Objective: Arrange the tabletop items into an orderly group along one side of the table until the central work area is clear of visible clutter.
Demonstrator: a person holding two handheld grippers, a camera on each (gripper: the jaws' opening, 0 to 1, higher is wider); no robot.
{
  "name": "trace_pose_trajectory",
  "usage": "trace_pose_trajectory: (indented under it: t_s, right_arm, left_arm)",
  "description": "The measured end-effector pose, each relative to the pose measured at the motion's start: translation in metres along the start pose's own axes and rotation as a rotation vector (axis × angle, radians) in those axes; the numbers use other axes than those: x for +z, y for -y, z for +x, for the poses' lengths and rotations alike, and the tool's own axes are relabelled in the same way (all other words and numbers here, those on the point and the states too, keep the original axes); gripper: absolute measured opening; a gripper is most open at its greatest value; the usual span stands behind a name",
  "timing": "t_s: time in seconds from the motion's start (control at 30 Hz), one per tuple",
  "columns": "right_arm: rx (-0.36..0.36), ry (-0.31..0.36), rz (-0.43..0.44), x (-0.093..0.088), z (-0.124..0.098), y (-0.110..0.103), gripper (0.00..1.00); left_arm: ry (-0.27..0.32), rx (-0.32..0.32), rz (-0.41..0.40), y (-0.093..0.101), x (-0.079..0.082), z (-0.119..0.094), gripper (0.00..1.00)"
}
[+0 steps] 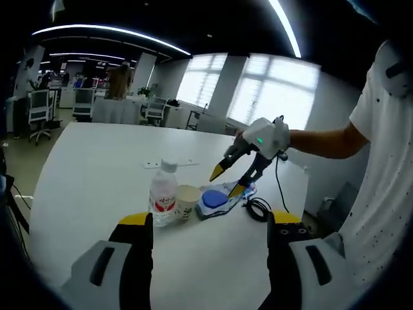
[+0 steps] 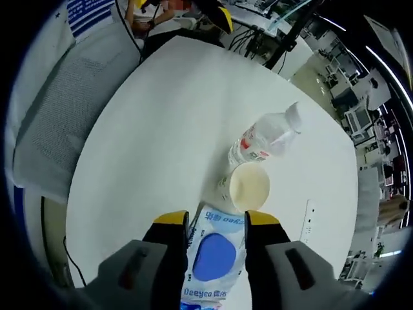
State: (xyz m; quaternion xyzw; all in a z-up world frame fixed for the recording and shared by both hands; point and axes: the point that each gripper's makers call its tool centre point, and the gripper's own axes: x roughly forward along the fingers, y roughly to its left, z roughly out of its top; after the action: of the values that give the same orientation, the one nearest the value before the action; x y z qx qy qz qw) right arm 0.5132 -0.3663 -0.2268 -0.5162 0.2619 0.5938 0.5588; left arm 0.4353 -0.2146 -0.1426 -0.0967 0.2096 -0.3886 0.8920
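On the white table (image 1: 90,161) stands a clear water bottle (image 1: 163,194) with a red label. A paper cup (image 1: 187,202) is beside it, then a wipes pack (image 1: 213,200) with a blue lid. My left gripper (image 1: 208,219) is open, close before the bottle and cup, with nothing between its jaws. My right gripper (image 1: 227,182) reaches in from the right, open, tips just over the pack. In the right gripper view the gripper (image 2: 216,221) has the wipes pack (image 2: 213,258) lying on the table between its spread jaws. The cup (image 2: 248,186) and bottle (image 2: 264,142) stand just beyond.
A black cable (image 1: 258,208) coils at the table's edge next to the pack. A flat white strip (image 1: 171,164) (image 2: 308,223) lies further in on the table. Office chairs and desks stand beyond the far edge. A person's arm and white shirt are on the right.
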Motion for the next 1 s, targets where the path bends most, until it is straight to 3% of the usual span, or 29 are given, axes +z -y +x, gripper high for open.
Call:
trace_pose_trajectory:
  t_s: [0.43, 1.0]
  right_arm:
    - [-0.108, 0.039, 0.167, -0.021, -0.041, -0.012, 0.37]
    - [-0.308, 0.123, 0.515, -0.08, -0.119, -0.058, 0.44]
  left_arm:
    - [-0.029, -0.045, 0.058, 0.016, 0.015, 0.011, 0.73]
    - [-0.065, -0.132, 0.173, 0.053, 0.033, 0.033, 0.75]
